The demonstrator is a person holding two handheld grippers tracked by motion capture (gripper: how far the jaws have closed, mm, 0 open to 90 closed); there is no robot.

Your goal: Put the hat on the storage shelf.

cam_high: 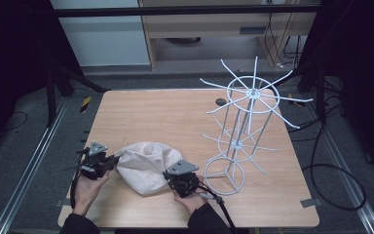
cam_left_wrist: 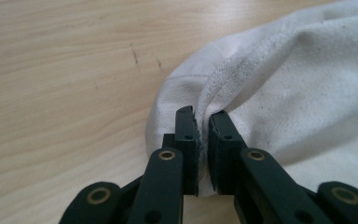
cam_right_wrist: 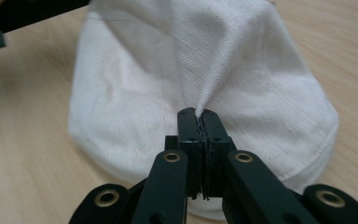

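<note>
Wooden bench (cam_high: pixel 175 112) carried a white cloth hat (cam_high: pixel 143 165); both tongs, left (cam_high: pixel 111 161) and right (cam_high: pixel 175 176), pinched its fabric (gripping stage), likely lifting next toward the wire rack (cam_high: pixel 246 126).

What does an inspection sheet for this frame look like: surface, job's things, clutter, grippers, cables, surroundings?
Surface: wooden table, bare wood around the items.
Job's things: white cloth hat lying near the front edge; white wire rack standing upright at the right.
Clutter: small dark object beside the rack, too small to identify.
Grippers: left gripper clamped on the hat's seamed edge; right gripper pinching a fold of its fabric.
Cables: black cable looped on the floor at the right.
Surroundings: grey floor, metal rails, cabinet behind.
</note>
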